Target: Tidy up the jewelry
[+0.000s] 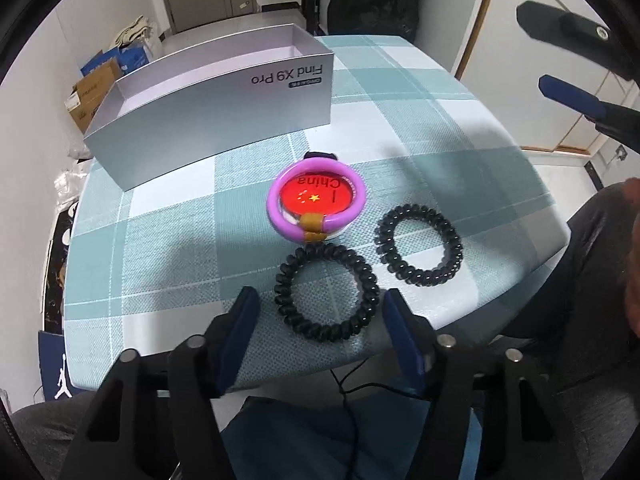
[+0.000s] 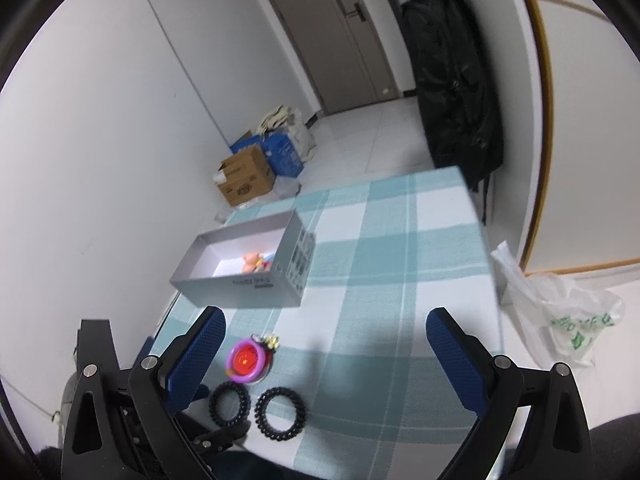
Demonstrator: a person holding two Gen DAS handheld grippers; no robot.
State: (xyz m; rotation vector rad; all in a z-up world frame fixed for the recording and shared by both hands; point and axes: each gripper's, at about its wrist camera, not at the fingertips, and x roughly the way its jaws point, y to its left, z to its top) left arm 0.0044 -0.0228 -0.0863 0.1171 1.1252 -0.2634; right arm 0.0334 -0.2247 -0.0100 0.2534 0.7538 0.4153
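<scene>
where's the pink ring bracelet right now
In the left wrist view the pink ring bracelet lies mid-table on a red round badge, between the grey open box and two black spiral hair ties.

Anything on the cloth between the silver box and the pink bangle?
Nothing: bare checked tablecloth between silver box and pink bangle, per left wrist view.

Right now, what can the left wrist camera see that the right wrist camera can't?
Only the left wrist view shows the "Find X9 Pro" lettering on the grey cardboard box. Only the right wrist view shows the small orange toy inside that box and the black backpack. Both show the pink ring bracelet and two black spiral hair ties.
</scene>
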